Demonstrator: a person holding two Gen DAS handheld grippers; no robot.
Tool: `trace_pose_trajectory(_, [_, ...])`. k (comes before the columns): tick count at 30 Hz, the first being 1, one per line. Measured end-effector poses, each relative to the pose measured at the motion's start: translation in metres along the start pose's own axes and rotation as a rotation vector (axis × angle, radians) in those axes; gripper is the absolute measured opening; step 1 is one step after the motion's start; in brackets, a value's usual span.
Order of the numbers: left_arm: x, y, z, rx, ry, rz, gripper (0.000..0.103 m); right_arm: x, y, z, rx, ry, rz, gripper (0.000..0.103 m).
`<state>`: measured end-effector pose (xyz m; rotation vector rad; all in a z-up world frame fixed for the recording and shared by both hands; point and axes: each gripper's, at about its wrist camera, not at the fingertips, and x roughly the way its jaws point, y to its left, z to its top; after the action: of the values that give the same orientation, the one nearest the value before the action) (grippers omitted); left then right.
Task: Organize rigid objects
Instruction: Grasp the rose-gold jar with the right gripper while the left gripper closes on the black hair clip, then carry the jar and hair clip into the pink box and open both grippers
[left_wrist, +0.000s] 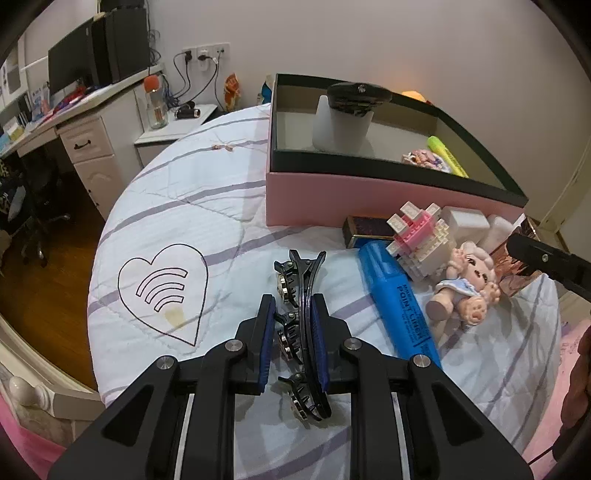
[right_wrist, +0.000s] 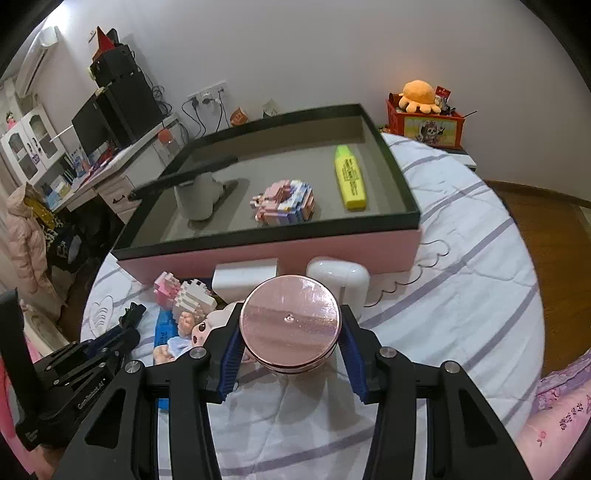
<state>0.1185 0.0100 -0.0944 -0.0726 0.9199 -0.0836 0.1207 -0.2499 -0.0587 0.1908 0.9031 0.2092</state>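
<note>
The pink box (right_wrist: 332, 245) sits on the bed (right_wrist: 461, 266) holding a white cup (right_wrist: 197, 199) with a black hair clip across its top, a block figure (right_wrist: 284, 201) and a yellow highlighter (right_wrist: 350, 177). In front of the box, the left tool (left_wrist: 293, 317) pinches a black hair claw (left_wrist: 301, 295) against the bedcover, while the right tool (right_wrist: 290, 332) grips a round pink compact (right_wrist: 290, 323).

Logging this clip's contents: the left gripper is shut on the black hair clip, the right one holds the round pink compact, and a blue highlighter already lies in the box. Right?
Not quite. The highlighter in the box is the yellow highlighter, as the right wrist view shows; the blue highlighter lies on the bedspread. The left gripper on the black hair clip and the right gripper on the pink compact are correct.
</note>
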Motion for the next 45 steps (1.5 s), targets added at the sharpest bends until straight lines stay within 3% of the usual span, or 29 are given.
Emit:
trace_pose_trajectory(9, [-0.034, -0.007, 0.024, 0.015, -0.046, -0.037, 0.019, -0.022, 0.003, 0.014, -0.009, -0.040, 0.010, 0.049])
trace_pose_trajectory(19, [-0.062, -0.039, 0.109, 0.090, -0.179, -0.089, 0.019, -0.034, 0.010, 0.074, -0.068, -0.124, 0.016, 0.049])
trace_pose_trajectory(27, [-0.013, -0.063, 0.147, 0.111, -0.124, -0.134, 0.019, 0.007, 0.007, 0.117, -0.057, -0.081, 0.024, 0.049])
trace_pose_trajectory(38, [0.047, -0.076, 0.159, 0.125, -0.051, -0.161, 0.020, 0.060, 0.001, 0.119, -0.028, 0.012, 0.006, 0.049])
trace_pose_trajectory(40, [0.058, -0.079, 0.159, 0.133, -0.033, -0.139, 0.021, 0.065, -0.001, 0.120, -0.026, 0.020, 0.001, 0.049])
trace_pose_trajectory(43, [0.066, -0.085, 0.158, 0.148, -0.025, -0.114, 0.039, 0.072, -0.002, 0.121, -0.030, 0.028, -0.014, 0.049])
trace_pose_trajectory(45, [0.064, -0.083, 0.156, 0.148, -0.033, -0.088, 0.057, 0.074, -0.004, 0.122, -0.026, 0.034, -0.025, 0.050])
